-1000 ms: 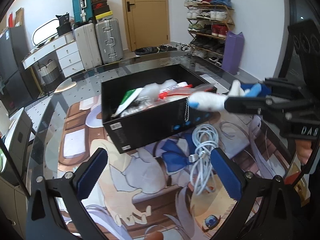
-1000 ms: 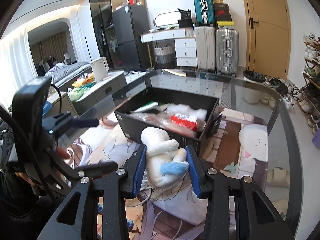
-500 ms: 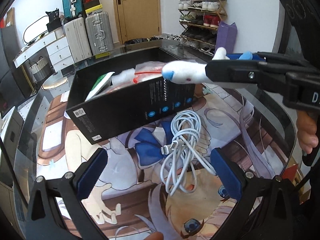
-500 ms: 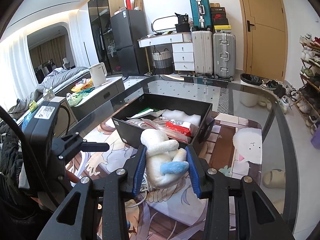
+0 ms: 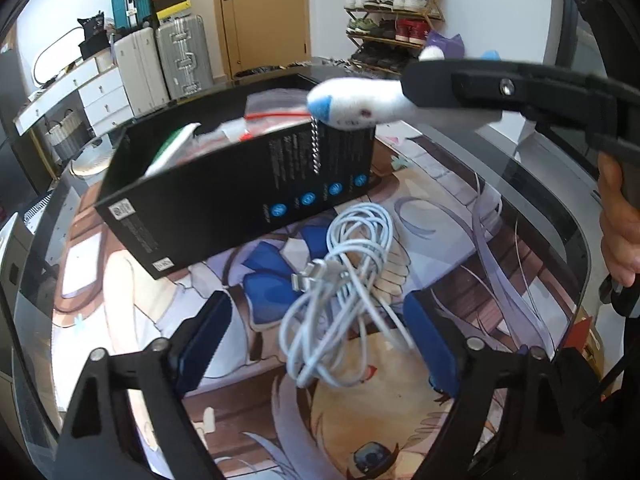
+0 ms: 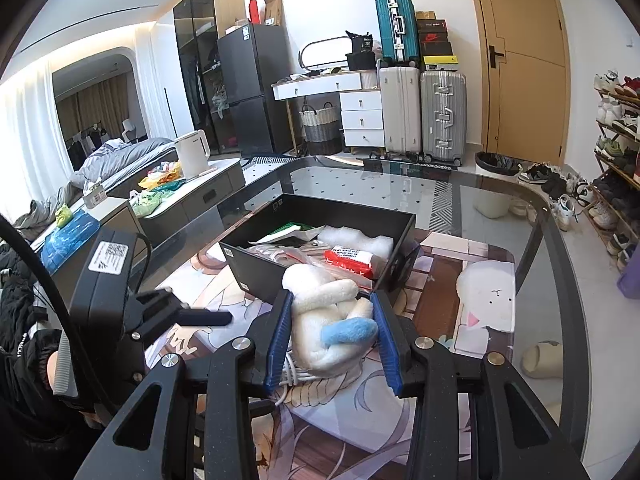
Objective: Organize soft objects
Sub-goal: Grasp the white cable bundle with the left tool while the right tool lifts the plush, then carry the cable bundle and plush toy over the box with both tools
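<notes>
Left gripper [image 5: 316,332] dropped lower, jaws just closing around white cable [image 5: 340,280], not pinching yet. Right gripper [image 6: 330,332] squeezing plush toy [image 6: 328,312]. Cable grab next.

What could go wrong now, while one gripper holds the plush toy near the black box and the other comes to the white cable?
1. The left gripper has just been closing around the white cable, a loose tangle; some loops may escape or drag.
2. The plush toy in the right gripper carries a small chain near the black box wall; it might catch there.
</notes>
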Tool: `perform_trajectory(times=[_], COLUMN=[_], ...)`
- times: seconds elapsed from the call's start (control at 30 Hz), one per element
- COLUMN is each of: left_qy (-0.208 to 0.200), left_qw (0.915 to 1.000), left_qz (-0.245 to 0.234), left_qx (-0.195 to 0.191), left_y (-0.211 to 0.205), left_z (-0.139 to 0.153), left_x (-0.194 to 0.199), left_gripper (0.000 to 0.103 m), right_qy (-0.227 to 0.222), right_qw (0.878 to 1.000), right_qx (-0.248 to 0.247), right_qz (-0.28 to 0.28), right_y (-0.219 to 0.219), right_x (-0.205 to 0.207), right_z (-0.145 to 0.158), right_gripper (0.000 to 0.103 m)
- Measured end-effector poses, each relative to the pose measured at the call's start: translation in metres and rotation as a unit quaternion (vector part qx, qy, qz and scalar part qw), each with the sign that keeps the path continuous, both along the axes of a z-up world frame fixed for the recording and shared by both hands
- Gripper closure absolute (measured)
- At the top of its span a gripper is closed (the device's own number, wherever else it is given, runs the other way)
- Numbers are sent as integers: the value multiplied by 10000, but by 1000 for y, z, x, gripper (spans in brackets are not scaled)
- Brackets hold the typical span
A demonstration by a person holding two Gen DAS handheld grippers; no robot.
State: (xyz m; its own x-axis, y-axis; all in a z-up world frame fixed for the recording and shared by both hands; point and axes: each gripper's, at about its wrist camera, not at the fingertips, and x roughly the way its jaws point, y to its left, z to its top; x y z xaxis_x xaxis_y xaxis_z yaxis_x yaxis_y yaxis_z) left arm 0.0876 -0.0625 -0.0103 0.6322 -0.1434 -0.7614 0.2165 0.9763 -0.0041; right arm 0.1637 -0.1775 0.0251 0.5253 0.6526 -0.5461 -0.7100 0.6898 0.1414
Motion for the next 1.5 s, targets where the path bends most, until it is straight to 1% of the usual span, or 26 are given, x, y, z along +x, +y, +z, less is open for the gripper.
perform_trajectory(times=[0.03,0.1,0.2,0.37,0.43,0.47,0.77,1.2,1.5], left_qy=[-9,36,48,36,8,-18,-188,-588,-819], left_qw=[10000,9999,9998,9992,9989,9987,9979,9951,9930], left_qz=[-30,-86,-60,-84,-128,-145,-193,-180,-109], left_qx=[-6,-56,-158,-377,-459,-497,-584,-771,-840], left_y=[0,-1,2,10,12,13,19,34,42], left_z=[0,-2,-2,3,6,8,23,54,71], left_x=[-1,-1,-1,-4,-6,-7,-13,-25,-30], left_gripper=[24,44,58,64,69,74,80,80,80], right_qy=[-2,-7,0,-3,-11,-14,-89,-267,-478], right_qw=[10000,10000,10000,10000,10000,10000,9999,9992,9971], right_qx=[1,-1,-2,0,5,9,106,298,566], right_qz=[0,5,3,-1,-5,-4,-24,-81,-166], right_y=[0,0,0,0,0,-1,-4,-9,-16], right_x=[0,-1,0,0,1,0,-1,-4,-11], right_z=[0,0,0,0,1,2,8,16,26], right_gripper=[63,63,63,63,63,63,63,63,63])
